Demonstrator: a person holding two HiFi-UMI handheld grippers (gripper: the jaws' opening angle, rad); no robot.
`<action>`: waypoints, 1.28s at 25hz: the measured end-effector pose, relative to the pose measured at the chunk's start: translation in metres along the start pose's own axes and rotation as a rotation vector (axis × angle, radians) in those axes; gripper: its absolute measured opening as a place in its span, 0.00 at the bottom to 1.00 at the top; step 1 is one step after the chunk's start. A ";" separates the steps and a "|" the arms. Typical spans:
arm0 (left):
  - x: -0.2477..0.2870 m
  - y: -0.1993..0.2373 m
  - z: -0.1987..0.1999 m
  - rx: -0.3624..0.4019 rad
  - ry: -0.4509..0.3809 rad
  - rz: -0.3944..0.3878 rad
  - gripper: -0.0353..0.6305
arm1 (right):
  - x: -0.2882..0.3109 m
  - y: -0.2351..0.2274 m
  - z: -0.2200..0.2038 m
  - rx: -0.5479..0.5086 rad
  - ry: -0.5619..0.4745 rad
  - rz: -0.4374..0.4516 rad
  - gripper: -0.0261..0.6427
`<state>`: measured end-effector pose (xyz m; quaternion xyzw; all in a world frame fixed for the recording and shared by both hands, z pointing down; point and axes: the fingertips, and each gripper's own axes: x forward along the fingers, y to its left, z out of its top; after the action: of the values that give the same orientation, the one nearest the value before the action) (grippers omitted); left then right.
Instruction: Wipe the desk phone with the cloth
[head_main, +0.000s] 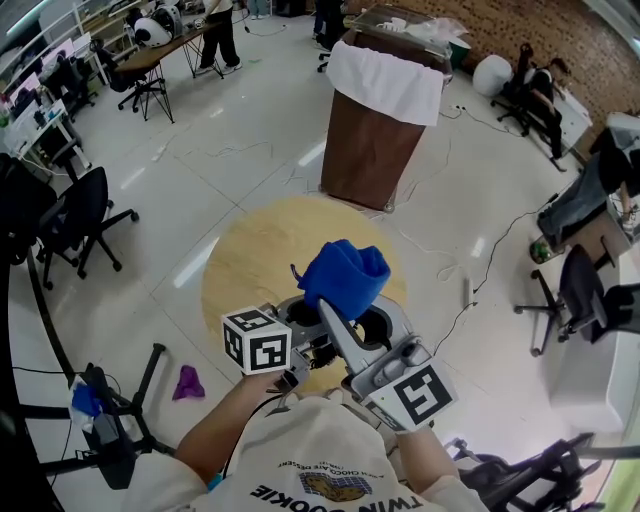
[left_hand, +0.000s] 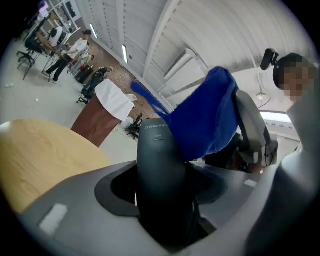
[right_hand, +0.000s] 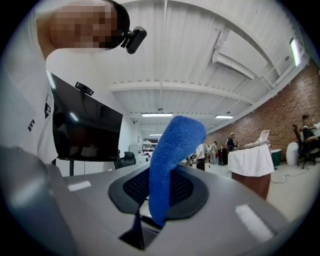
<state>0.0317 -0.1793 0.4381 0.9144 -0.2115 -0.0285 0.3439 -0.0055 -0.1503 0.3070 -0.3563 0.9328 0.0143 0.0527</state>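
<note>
Over a round wooden table (head_main: 250, 260) the person holds both grippers close together. In the left gripper view, a dark grey phone handset (left_hand: 160, 170) stands up between the jaws of my left gripper (left_hand: 162, 200), which is shut on it. My right gripper (right_hand: 160, 200) is shut on a blue cloth (right_hand: 172, 160) that sticks up from its jaws. The blue cloth (left_hand: 210, 117) lies against the handset's upper right side. In the head view the blue cloth (head_main: 345, 278) bunches above my left gripper (head_main: 303, 312) and right gripper (head_main: 362, 318). The phone's base is not in sight.
A brown stand with a white cover (head_main: 385, 120) is on the floor beyond the table. Office chairs (head_main: 80, 215) stand to the left and a tripod (head_main: 110, 420) at the lower left. A purple rag (head_main: 188, 382) lies on the floor. Cables run to the right.
</note>
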 end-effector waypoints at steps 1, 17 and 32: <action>0.001 0.000 -0.002 0.022 0.014 0.011 0.46 | 0.004 0.003 -0.005 -0.008 0.022 0.008 0.13; -0.004 0.003 -0.028 0.119 0.097 0.071 0.46 | 0.018 -0.039 -0.022 -0.169 0.130 -0.081 0.13; -0.015 0.009 -0.036 0.117 0.099 0.105 0.46 | 0.018 -0.057 -0.006 -0.166 0.050 -0.134 0.13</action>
<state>0.0217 -0.1568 0.4698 0.9208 -0.2433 0.0473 0.3012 0.0188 -0.2051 0.3114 -0.4214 0.9034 0.0789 0.0006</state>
